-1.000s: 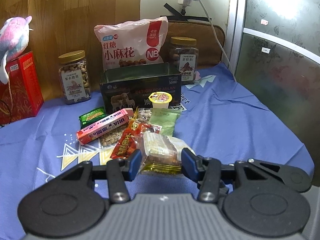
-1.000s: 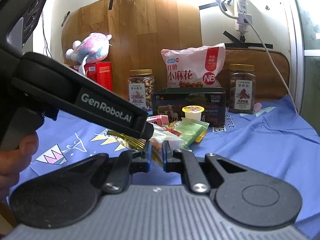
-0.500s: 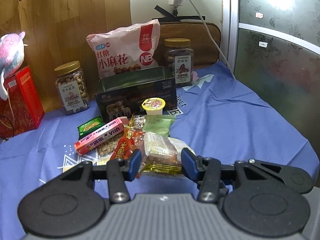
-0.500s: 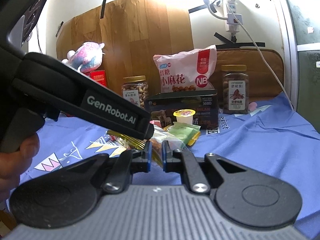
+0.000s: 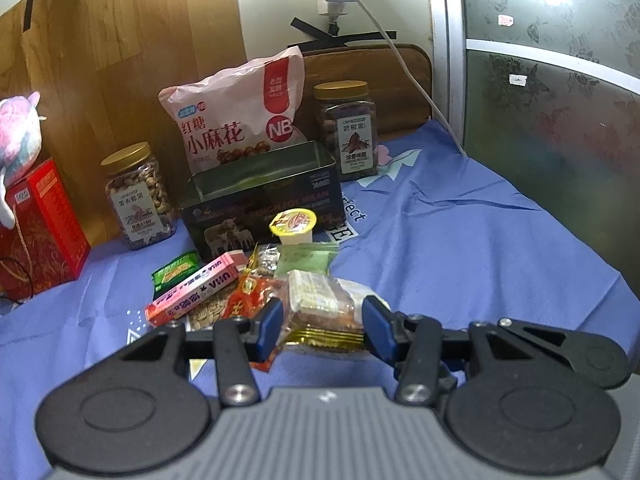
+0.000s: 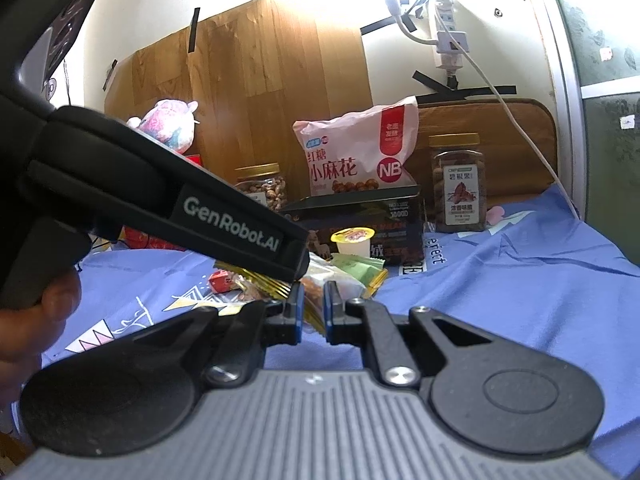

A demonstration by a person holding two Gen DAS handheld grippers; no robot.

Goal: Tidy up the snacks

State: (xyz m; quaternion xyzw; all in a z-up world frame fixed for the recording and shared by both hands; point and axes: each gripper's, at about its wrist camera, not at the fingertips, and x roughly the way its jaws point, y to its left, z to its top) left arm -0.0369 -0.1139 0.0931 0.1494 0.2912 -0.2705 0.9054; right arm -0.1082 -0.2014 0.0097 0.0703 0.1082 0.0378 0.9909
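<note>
My left gripper (image 5: 323,325) has its blue pads (image 5: 270,327) pressed on either side of a clear snack packet (image 5: 320,309) with a gold crimped edge, holding it across its width. My right gripper (image 6: 311,312) is nearly closed, pinching a thin edge of that same packet (image 6: 314,300) (the left tool's black body crosses just above and left of it there).

Just past my left fingers lies the loose heap: a red wrapper (image 5: 244,296) to the left, a pink box (image 5: 196,288) further left, a small green packet (image 5: 176,272) beyond that, and a pale green pouch (image 5: 306,258) straight ahead. A jelly cup (image 5: 293,225) stands behind the pouch, touching the front of the open dark tin (image 5: 260,200). Behind the tin leans a big pink bag (image 5: 240,120), with a nut jar (image 5: 138,196) to its left and another jar (image 5: 348,136) to its right. All sit on a blue cloth (image 5: 460,240). Far left are a red box (image 5: 44,224) and a plush toy (image 5: 18,128).
</note>
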